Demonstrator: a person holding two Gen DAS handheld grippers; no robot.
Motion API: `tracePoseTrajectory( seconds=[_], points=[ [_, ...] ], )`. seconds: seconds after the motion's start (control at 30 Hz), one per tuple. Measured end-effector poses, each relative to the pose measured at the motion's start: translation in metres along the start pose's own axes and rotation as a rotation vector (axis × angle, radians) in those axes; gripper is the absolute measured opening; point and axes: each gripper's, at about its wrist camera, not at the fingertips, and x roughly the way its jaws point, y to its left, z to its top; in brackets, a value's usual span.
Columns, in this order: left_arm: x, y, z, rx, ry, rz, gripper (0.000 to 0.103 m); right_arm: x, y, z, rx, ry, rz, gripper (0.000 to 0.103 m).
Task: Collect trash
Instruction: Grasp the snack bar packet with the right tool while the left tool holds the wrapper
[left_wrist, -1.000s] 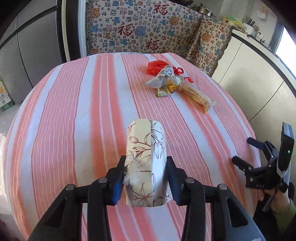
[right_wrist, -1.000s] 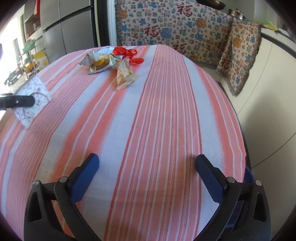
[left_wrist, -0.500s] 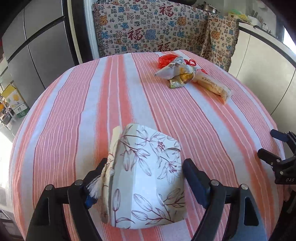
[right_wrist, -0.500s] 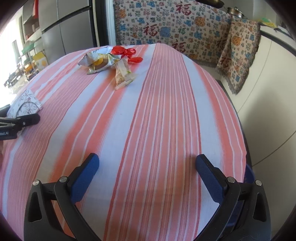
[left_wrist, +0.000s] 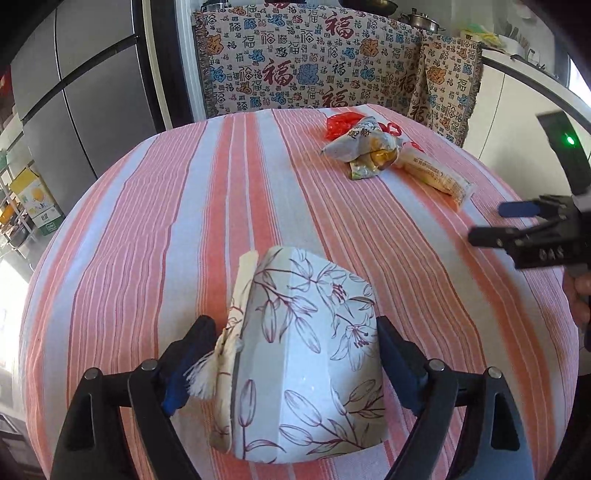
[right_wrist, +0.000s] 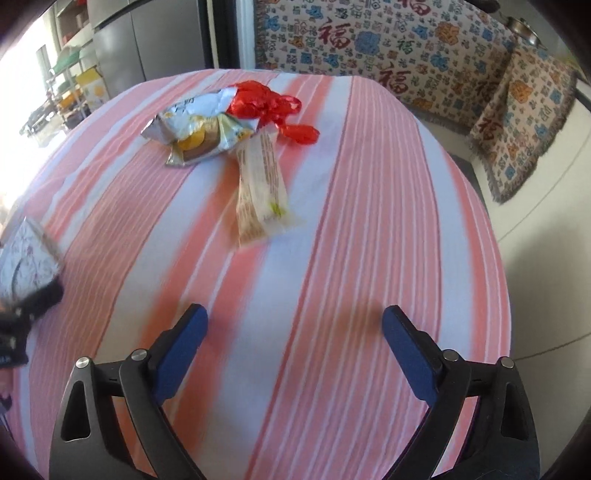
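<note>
Left wrist: left gripper (left_wrist: 291, 362) jaws opening, floral bag (left_wrist: 303, 354) released since earlier.

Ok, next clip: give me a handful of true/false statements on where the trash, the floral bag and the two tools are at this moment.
1. The floral paper bag sits between the fingers of the left tool. True; its jaws are opening.
2. The right tool is holding the long clear wrapper. False: nothing is between its closing jaws, and the wrapper lies on the striped tablecloth ahead of it.
3. The red wrapper lies at the far side of the trash pile, beside the silver snack packet. True.
4. All the trash is already inside the bag. False: three wrappers lie out on the cloth.
5. The tablecloth is plain blue. False: it has pink and white stripes.
</note>
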Motion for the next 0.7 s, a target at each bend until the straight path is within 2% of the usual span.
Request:
tracePoseTrajectory(
  seconds=[0.03,0.1,0.13,0.17,0.2,0.23,0.37,0.6,0.67,0.7],
  points=[
    [0.000,-0.001,0.000,0.000,0.000,-0.001,0.089,0.004,0.003,0.010,-0.006,-0.007,0.012,0.079],
    [0.001,-0.002,0.001,0.000,0.000,-0.001,0.089,0.010,0.009,0.027,-0.012,-0.023,0.016,0.075],
    [0.001,-0.001,0.001,0.000,0.000,-0.002,0.089,0.014,0.010,0.032,-0.004,-0.026,0.024,0.068],
    [0.000,-0.001,0.001,-0.001,0.000,-0.002,0.089,0.017,0.010,0.035,0.010,-0.022,0.035,0.057],
    [0.000,-0.003,0.000,-0.001,0.000,-0.002,0.089,0.017,0.009,0.035,0.026,-0.034,0.033,0.035],
    [0.000,-0.003,0.000,-0.001,0.000,-0.002,0.089,0.016,0.008,0.034,0.043,-0.040,0.037,0.032],
    [-0.001,-0.003,0.000,-0.002,0.000,-0.002,0.089,-0.002,0.005,0.008,0.077,-0.067,0.070,0.031],
    [-0.001,-0.003,0.000,-0.002,0.000,-0.002,0.089,-0.053,0.039,-0.079,0.033,-0.113,0.122,0.032],
    [-0.001,-0.002,0.000,-0.002,0.000,-0.003,0.089,-0.057,0.048,-0.088,0.010,-0.128,0.106,0.038],
    [-0.001,-0.002,0.000,-0.002,0.000,-0.003,0.089,-0.056,0.052,-0.089,-0.002,-0.130,0.104,0.053]
  ],
)
